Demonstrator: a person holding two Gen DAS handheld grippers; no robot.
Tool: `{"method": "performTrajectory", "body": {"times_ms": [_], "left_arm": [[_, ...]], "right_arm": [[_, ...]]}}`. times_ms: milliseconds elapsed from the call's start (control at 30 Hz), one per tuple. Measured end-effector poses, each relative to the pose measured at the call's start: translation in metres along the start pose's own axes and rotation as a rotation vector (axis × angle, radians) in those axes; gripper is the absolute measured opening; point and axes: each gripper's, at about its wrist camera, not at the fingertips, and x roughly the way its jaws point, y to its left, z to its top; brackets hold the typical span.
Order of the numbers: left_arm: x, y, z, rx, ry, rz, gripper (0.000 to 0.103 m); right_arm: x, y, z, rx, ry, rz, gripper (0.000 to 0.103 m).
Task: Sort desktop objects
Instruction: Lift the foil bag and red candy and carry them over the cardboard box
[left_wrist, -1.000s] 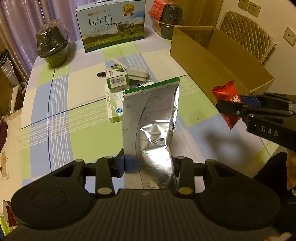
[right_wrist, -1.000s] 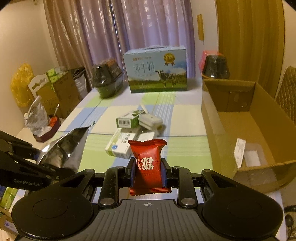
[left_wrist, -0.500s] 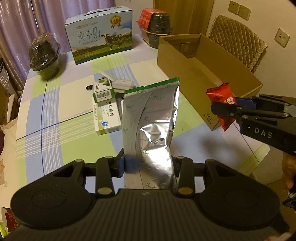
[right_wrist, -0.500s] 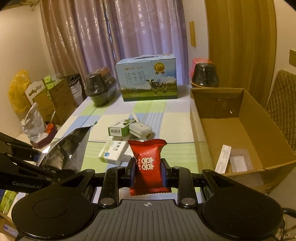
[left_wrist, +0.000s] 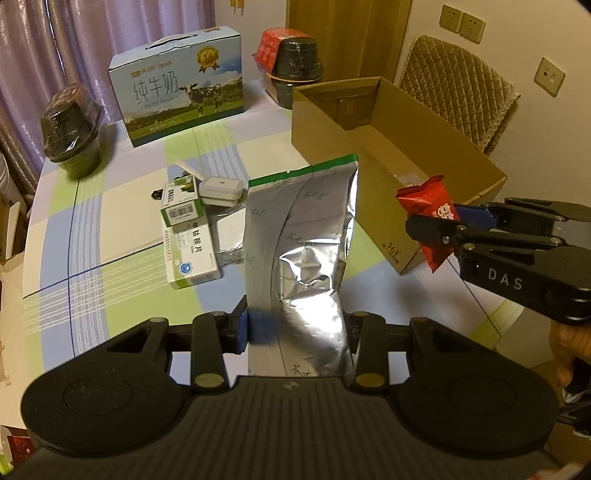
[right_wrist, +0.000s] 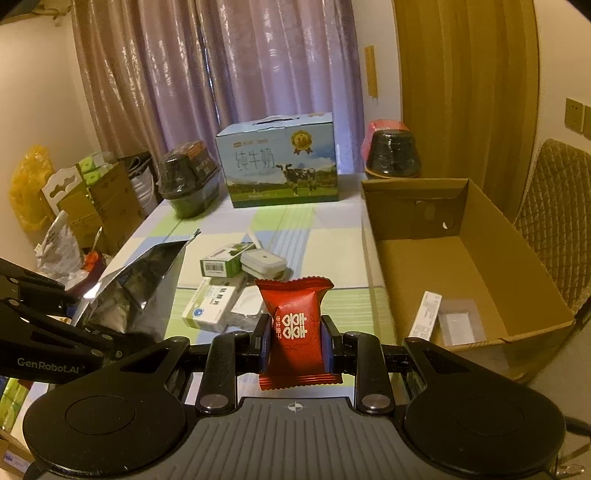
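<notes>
Both tongs are loaded: the left gripper (left_wrist: 295, 328) pinches a foil pouch (left_wrist: 301, 236), the right gripper (right_wrist: 295, 347) a red candy (right_wrist: 295, 325); the cardboard box (right_wrist: 480, 236), ahead and right of them, already holds a couple of items; medicine boxes (right_wrist: 210, 306) and a white case (right_wrist: 263, 262) ahead still wait, so I'd say roughly halfway.

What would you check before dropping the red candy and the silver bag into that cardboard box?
1. Right gripper has a firm hold on the red candy: ok, clamped at the middle.
2. Left gripper holds the silver bag: ok, gripped near its bottom end.
3. Cardboard box is open on top: ok.
4. Room left inside the box: ok, only a small white packet and a clear bag lie there.
5. Candy is already above the box: not ok, it hangs left of the box.
6. The two grippers are apart: ok.
</notes>
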Motion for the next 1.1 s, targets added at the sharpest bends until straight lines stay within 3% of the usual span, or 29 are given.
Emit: {"method": "performTrajectory", "body": {"times_ms": [467, 767, 1100], "left_arm": [[0.014, -0.034, 0.025, 0.011, -0.002, -0.043, 0.035], [0.032, -0.068, 0.071, -0.003, -0.027, -0.096, 0.035], [0.078, -0.109, 0.123, -0.064, -0.027, -0.168, 0.035]], "right_arm": [[-0.012, -0.04, 0.009, 0.02, -0.018, -0.042, 0.024], [-0.021, -0.106, 0.036, 0.033, -0.04, -0.139, 0.024], [-0.015, -0.165, 0.051, 0.06, -0.026, -0.178, 0.024]]}}
